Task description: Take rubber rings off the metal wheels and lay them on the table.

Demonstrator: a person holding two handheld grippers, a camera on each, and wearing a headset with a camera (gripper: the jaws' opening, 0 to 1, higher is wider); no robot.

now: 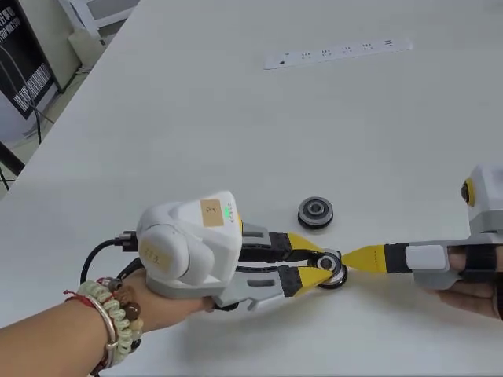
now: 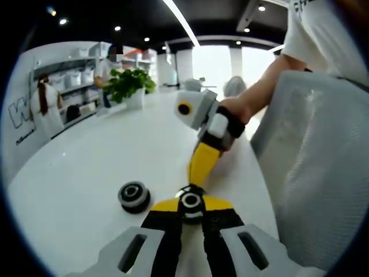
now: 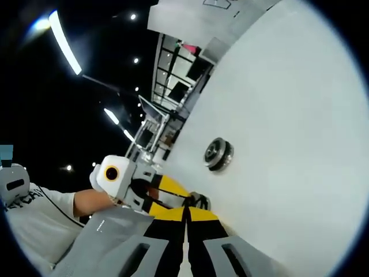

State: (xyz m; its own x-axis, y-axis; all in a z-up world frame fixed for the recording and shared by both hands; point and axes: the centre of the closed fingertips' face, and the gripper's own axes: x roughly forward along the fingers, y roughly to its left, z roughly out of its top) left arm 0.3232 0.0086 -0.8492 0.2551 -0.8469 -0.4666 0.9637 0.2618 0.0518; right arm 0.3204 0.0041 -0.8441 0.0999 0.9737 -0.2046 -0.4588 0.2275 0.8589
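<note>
Far across table (image 1: 157,141), power strip (image 1: 338,53)

This looks like an open-plan office or lab showroom. A long white table (image 1: 236,118) takes up most of the head view, with a power strip (image 1: 338,53) near its top edge and a printed banner (image 1: 23,71) at the upper left. In the left gripper view, shelves (image 2: 75,86) of white bins stand at the upper left beside a potted plant (image 2: 128,85). Two people (image 2: 46,107) stand by them. A light strip (image 2: 184,23) and spotlights (image 2: 118,27) cross the dark ceiling, and bright windows (image 2: 213,63) sit at top centre.
</note>
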